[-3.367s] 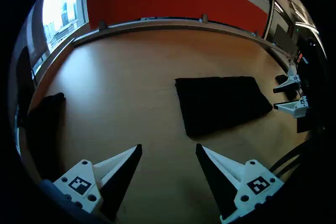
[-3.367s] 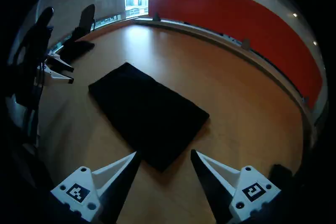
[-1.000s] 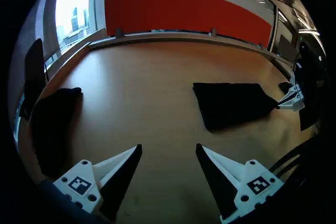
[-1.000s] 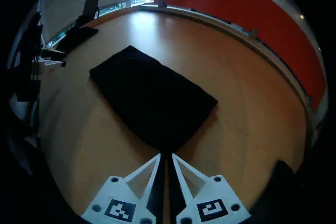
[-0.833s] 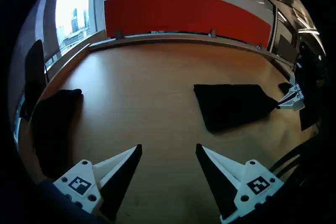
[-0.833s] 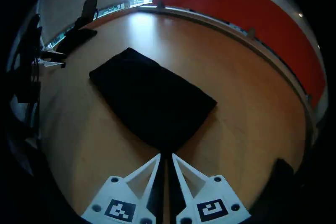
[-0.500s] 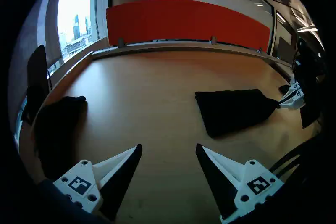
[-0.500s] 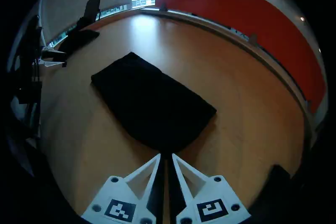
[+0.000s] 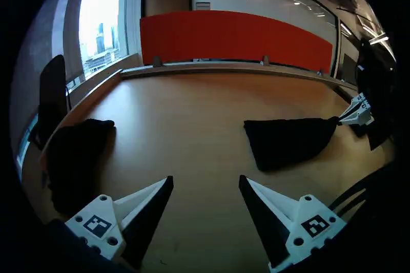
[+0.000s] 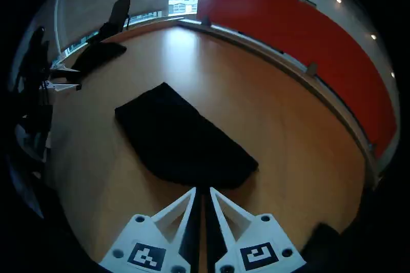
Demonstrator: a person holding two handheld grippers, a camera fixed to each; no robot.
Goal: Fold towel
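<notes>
here the black cloth towel [image 9: 287, 140] lies on the light wooden table [image 9: 174, 114], off to the right in the left gripper view. most of it is flat and one corner is drawn up into a point. that point ends at the tips of the right gripper [image 9: 339, 118], seen small at the far right edge with its white fingers pressed together on the cloth. in the right gripper view the towel [image 10: 177, 137] spreads out ahead on the table [image 10: 287, 129]. it narrows toward the camera until its near corner runs in between the two white fingers of the right gripper [image 10: 203, 191]. these stand almost touching, just a thin dark strip between them, clamped on that corner.

the left gripper [image 9: 205, 178] hangs over bare wood with its fingers spread wide and nothing between them, well apart from the towel. it shows too at the far left edge of the right gripper view [image 10: 79, 79], its two white tips held apart.

a dark heap of cloth [image 9: 77, 155] sits by the table's left edge, with a dark chair [image 9: 51, 93] just beside it. a long red partition panel [image 9: 236, 37] runs along the far side of the table, and a bright window [image 9: 100, 37] stands to its left.
</notes>
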